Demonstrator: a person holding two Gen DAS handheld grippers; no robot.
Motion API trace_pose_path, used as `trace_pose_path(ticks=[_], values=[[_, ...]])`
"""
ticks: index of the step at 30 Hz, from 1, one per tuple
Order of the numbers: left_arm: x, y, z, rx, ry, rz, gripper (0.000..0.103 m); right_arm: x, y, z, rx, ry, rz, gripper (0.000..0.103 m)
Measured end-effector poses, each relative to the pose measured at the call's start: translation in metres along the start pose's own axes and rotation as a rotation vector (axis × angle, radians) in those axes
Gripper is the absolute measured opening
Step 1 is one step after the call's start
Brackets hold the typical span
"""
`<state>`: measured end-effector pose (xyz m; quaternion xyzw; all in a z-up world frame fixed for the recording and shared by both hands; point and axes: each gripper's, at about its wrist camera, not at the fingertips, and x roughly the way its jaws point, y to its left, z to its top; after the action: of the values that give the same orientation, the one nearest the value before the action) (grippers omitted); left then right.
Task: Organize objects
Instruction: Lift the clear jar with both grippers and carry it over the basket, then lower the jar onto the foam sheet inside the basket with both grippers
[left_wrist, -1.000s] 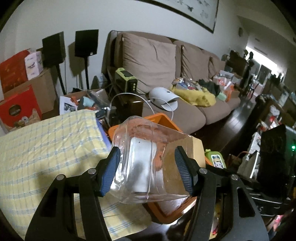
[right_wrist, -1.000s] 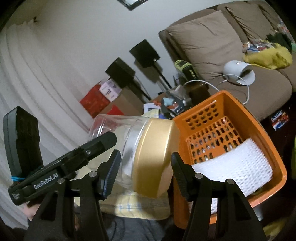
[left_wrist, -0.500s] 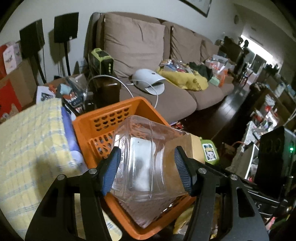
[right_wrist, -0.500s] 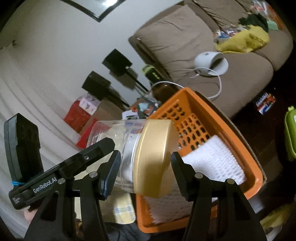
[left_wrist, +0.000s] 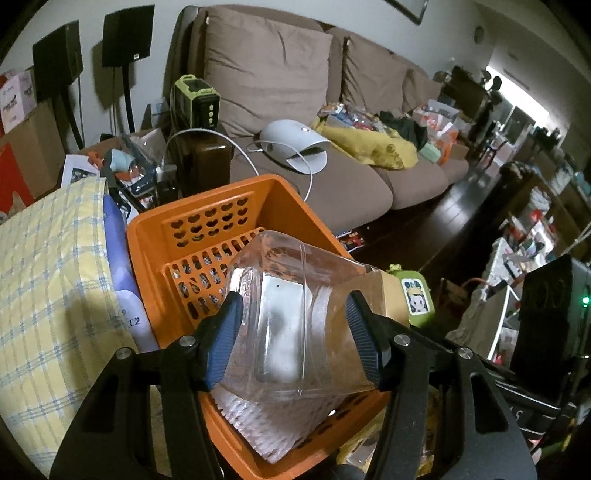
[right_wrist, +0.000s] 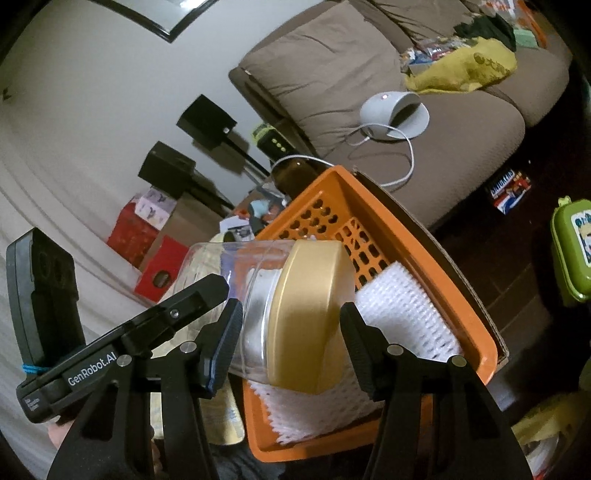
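A clear plastic jar (left_wrist: 295, 266) with a gold lid (right_wrist: 306, 314) lies on its side, held at both ends. My left gripper (left_wrist: 293, 314) is shut on the jar's clear base end. My right gripper (right_wrist: 291, 321) is shut on the gold lid end. The jar hangs low over the orange basket (left_wrist: 207, 199), just above the white foam netting (left_wrist: 266, 424) lying inside it. In the right wrist view the basket (right_wrist: 424, 266) and the netting (right_wrist: 402, 314) sit behind the lid, and one black finger (right_wrist: 192, 299) of the left gripper crosses the jar's clear body.
A yellow checked cloth (left_wrist: 48, 277) lies left of the basket. Behind stands a brown sofa (left_wrist: 266, 85) with a white device (left_wrist: 295, 144) and its cable. A green lunchbox (left_wrist: 415, 299) sits right of the basket on the dark floor. Speakers on stands (left_wrist: 125, 37) and boxes line the wall.
Both grippers have carried the jar down and forward, from above the checked cloth to over the inside of the orange basket. The grip on both ends has stayed.
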<state>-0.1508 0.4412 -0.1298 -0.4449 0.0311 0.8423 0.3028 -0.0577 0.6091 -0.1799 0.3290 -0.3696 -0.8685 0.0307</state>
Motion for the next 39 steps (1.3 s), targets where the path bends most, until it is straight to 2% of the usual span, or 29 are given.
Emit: trace_pose_path(ticks=[3,8,15,19,25,27,29,32,34,37,39], values=[[0.008,0.000,-0.006,0.009,0.009,0.038,0.050,0.009,-0.001,-0.002,-0.012,0.039,-0.055,0.053],[0.021,0.011,-0.016,-0.028,0.035,0.011,0.050,0.019,-0.005,-0.005,-0.016,0.085,-0.104,0.052],[0.027,0.012,-0.020,-0.027,0.047,0.005,0.047,0.027,-0.016,-0.007,0.021,0.123,-0.115,0.053],[0.032,0.010,-0.023,-0.002,0.054,0.038,0.044,0.031,-0.015,-0.008,0.017,0.141,-0.129,0.050],[0.032,0.013,-0.023,-0.020,0.053,0.027,0.044,0.032,-0.012,-0.007,-0.005,0.136,-0.152,0.046],[0.029,0.016,-0.021,-0.033,0.046,0.031,0.045,0.029,-0.012,-0.005,-0.006,0.119,-0.153,0.041],[0.022,0.022,-0.019,-0.050,0.022,0.035,0.047,0.023,-0.008,-0.003,-0.016,0.084,-0.145,0.041],[0.014,0.029,-0.013,-0.053,-0.003,0.063,0.047,0.019,-0.004,-0.001,-0.036,0.062,-0.125,0.037],[0.008,0.032,-0.011,-0.042,-0.011,0.102,0.047,0.021,-0.001,-0.002,-0.056,0.075,-0.128,0.021],[-0.001,0.034,-0.011,-0.014,-0.020,0.184,0.060,0.022,0.007,-0.004,-0.094,0.074,-0.135,0.016],[-0.006,0.035,-0.012,-0.003,-0.031,0.227,0.062,0.022,0.015,-0.005,-0.136,0.074,-0.140,0.016]])
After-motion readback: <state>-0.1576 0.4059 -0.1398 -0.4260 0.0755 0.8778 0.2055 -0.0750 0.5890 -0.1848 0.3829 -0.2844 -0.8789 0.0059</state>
